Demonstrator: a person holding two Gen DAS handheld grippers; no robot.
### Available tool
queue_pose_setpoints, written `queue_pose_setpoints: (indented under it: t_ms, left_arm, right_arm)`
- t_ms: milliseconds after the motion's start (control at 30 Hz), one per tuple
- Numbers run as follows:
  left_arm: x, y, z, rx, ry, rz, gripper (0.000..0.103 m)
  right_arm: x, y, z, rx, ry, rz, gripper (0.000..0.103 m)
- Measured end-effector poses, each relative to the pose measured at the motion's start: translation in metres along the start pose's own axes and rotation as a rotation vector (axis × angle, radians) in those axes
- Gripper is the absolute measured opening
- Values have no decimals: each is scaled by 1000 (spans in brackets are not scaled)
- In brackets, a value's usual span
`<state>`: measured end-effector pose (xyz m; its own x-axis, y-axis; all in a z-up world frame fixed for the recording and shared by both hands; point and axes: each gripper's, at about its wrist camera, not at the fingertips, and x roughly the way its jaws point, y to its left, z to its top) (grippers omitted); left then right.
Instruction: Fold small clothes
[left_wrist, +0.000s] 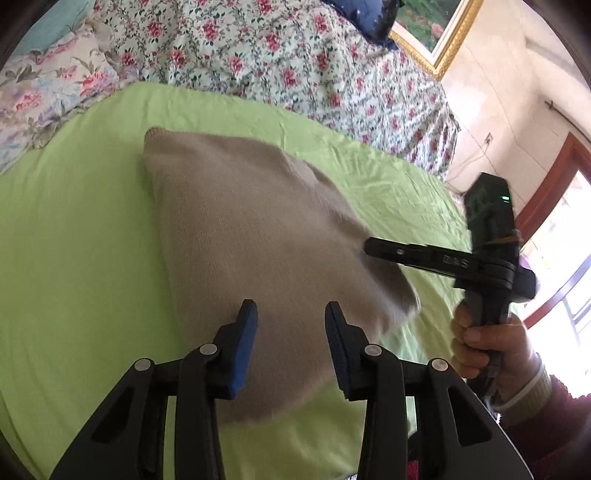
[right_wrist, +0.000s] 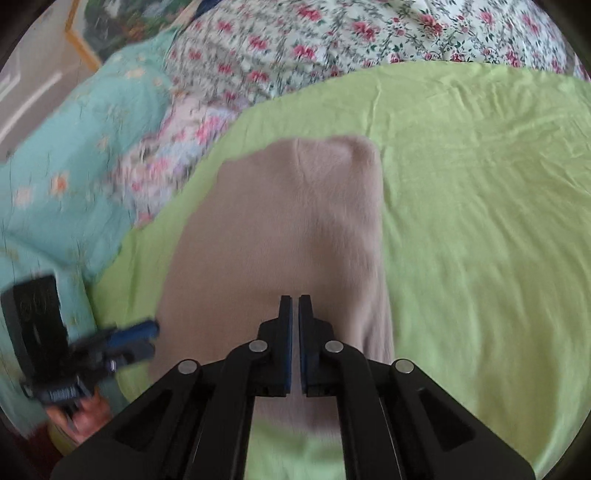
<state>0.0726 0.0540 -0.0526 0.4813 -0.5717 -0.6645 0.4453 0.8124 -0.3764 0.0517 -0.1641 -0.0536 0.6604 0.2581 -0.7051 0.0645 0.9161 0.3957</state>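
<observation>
Left wrist view: beige knit garment (left_wrist: 258, 229) lies flat on green bed sheet (left_wrist: 74, 240), floral quilt (left_wrist: 295, 66) beyond. Left tool (left_wrist: 291, 343) hovers above garment's near part, blue pads apart, nothing between them. Right tool (left_wrist: 369, 248), held in person's hand (left_wrist: 491, 350), reaches in from right, tip at garment's right edge. Right wrist view: right tool (right_wrist: 295, 325) jaws nearly together over garment (right_wrist: 280, 229); whether cloth is pinched, cannot tell. Left tool (right_wrist: 144, 339) blurred at garment's left edge.

Your two wrist cameras look down steeply, close over the green sheet (left_wrist: 74, 258); both share the beige garment (right_wrist: 280, 229), though the right view seems blurred.
</observation>
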Motion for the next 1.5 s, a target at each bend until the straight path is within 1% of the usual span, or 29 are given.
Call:
queue_pose_setpoints:
  t_ms: [67,100,133,167,233,333,400,500,567,633,667,700,800,900,967,1000,1067,1100,1133,1167,1233,1333,1400,1433,1500]
  left_arm:
    - [5,-1,-16,7,35,29,39]
    - [9,0,-21,10,50,44,39]
    - [13,2,-26,7,67,63,38]
    - [19,4,-31,0,89,76,38]
    - [20,2,-34,6,78,85,38]
    - [21,-4,-34,34,82,118,39]
    - [21,-4,-37,26,78,117,39]
    - [18,-1,-41,5,70,106,39]
    - [17,1,-42,-4,68,101,39]
    - [12,0,-41,-7,66,95,40]
    - [8,-1,-39,-9,61,88,40]
    - [3,-1,-36,-14,54,77,40]
    - [-9,0,-24,-27,22,63,40]
    - [-16,0,-12,-35,-10,43,41]
    - [-13,-1,-2,-29,-23,61,41]
    - [-11,0,2,-26,-24,66,41]
    - [-5,2,12,-30,-27,71,41]
    - [-1,4,15,-35,-22,72,41]
    - [3,7,18,-39,-14,70,41]
    - [8,10,20,-44,-4,74,41]
    - [15,15,20,-51,7,85,40]
    - [20,18,22,-46,8,70,40]
    - [21,17,22,-39,10,69,40]
    - [21,16,22,-39,9,73,41]
    - [18,16,22,-48,9,72,42]
  right_arm:
    - [5,-5,-21,-39,50,-96,4]
    - [6,-10,-28,-42,52,-121,3]
    - [6,-16,-34,-34,38,-117,2]
    - [4,-23,-36,-8,17,-94,0]
    - [3,-28,-36,23,9,-87,0]
    - [4,-24,-35,0,10,-113,0]
    - [3,-23,-37,-9,8,-119,0]
    - [2,-22,-37,19,9,-107,0]
    - [-4,-18,-34,41,12,-94,4]
    - [-14,-11,-25,28,-21,-85,4]
    - [-22,-5,-14,13,-53,-77,4]
    - [-24,-3,-8,10,-68,-72,4]
    - [-23,5,26,-1,-103,-52,4]
    - [0,12,66,-15,-104,-20,4]
    - [19,12,87,3,-95,3,4]
    - [32,11,100,16,-80,16,4]
    - [52,7,114,29,-62,16,4]
    - [66,5,122,27,-35,11,4]
    - [77,3,126,28,-12,-5,4]
    - [92,-3,131,38,12,-40,4]
    - [115,-18,137,61,29,-77,4]
    - [124,-37,143,107,13,-123,4]
    - [120,-46,144,165,11,-84,4]
    - [112,-45,143,170,-3,-67,4]
    - [94,-39,138,151,-31,-59,4]
